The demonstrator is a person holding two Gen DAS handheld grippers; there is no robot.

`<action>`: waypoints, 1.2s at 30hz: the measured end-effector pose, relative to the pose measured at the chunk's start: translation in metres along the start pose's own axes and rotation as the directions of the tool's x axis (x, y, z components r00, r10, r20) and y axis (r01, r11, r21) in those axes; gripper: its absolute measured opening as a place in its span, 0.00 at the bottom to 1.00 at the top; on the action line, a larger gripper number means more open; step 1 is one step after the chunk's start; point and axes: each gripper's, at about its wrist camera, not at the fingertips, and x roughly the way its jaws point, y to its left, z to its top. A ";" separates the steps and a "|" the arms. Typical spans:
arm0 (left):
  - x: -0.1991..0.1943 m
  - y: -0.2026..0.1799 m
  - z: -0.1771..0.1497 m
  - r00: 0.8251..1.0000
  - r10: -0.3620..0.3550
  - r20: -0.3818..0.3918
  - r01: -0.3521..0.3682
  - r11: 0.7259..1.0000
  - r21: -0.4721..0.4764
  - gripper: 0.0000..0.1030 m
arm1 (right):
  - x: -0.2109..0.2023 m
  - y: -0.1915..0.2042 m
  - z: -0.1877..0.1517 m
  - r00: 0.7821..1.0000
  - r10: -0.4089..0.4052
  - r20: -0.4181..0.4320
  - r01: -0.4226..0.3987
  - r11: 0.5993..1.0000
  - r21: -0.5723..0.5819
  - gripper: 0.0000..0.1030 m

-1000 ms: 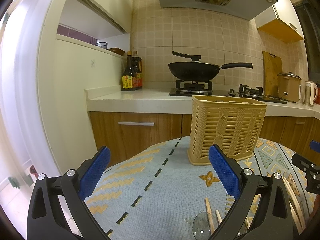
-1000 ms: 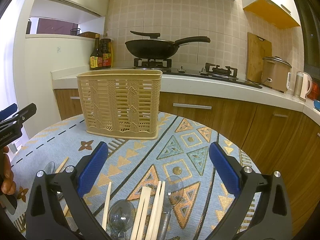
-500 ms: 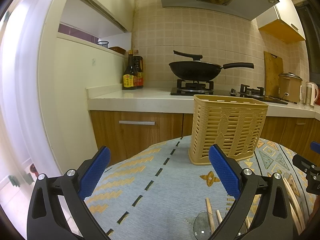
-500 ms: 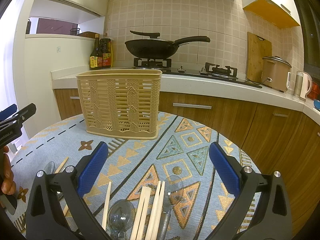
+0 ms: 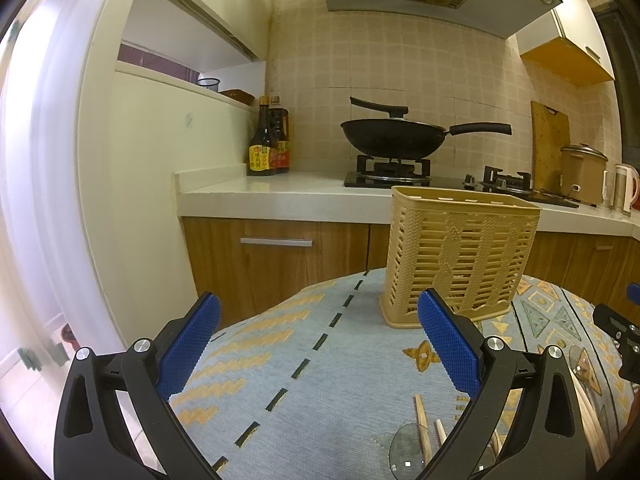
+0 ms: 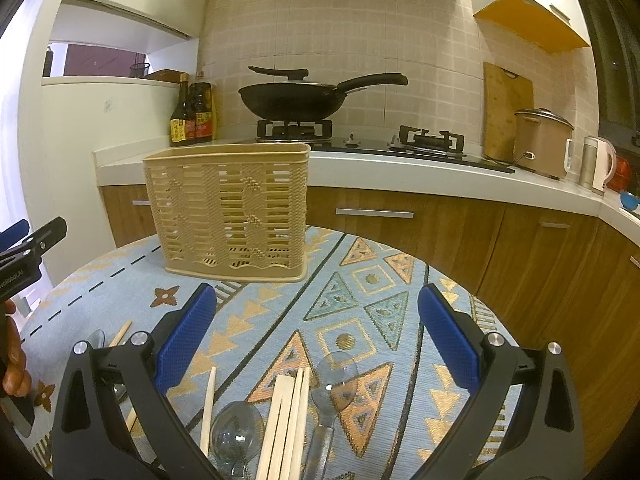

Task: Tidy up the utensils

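Note:
A tan slotted utensil basket [image 6: 232,216] stands upright at the far side of the round table; it also shows in the left wrist view [image 5: 460,256]. Wooden chopsticks [image 6: 286,420] and clear plastic spoons [image 6: 334,380] lie loose on the patterned cloth near the front edge. My right gripper [image 6: 318,328] is open and empty, hovering above them. My left gripper [image 5: 318,332] is open and empty, above the cloth left of the basket, with a chopstick [image 5: 422,424] and a clear spoon [image 5: 404,452] below its right finger.
The table wears a blue and orange patterned cloth [image 6: 360,300]. Behind it runs a kitchen counter [image 6: 400,168] with a black wok [image 6: 296,100] on the stove, sauce bottles [image 6: 192,116], a cutting board and a rice cooker [image 6: 540,140]. A white wall [image 5: 140,200] stands left.
The left wrist view has shifted slightly, with the basket a touch further right and lower. The right gripper and the utensils have not moved.

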 end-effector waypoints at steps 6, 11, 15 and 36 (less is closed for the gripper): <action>0.001 0.000 0.001 1.000 0.004 -0.005 -0.004 1.000 0.005 0.93 | -0.001 0.000 0.001 1.000 0.002 0.001 -0.002 1.000 -0.002 0.94; 0.001 -0.001 0.000 1.000 0.005 -0.002 -0.005 1.000 0.009 0.93 | -0.001 0.000 0.001 1.000 0.003 0.000 -0.003 1.000 -0.002 0.94; 0.003 0.002 0.002 1.000 0.002 -0.012 -0.002 1.000 -0.002 0.93 | 0.003 0.002 0.003 0.997 -0.076 -0.027 0.077 0.997 0.000 0.94; 0.022 0.010 -0.038 0.625 -0.388 -0.677 0.390 0.907 -0.159 0.59 | 0.015 -0.046 0.000 0.816 0.155 -0.557 -0.062 0.981 0.183 0.63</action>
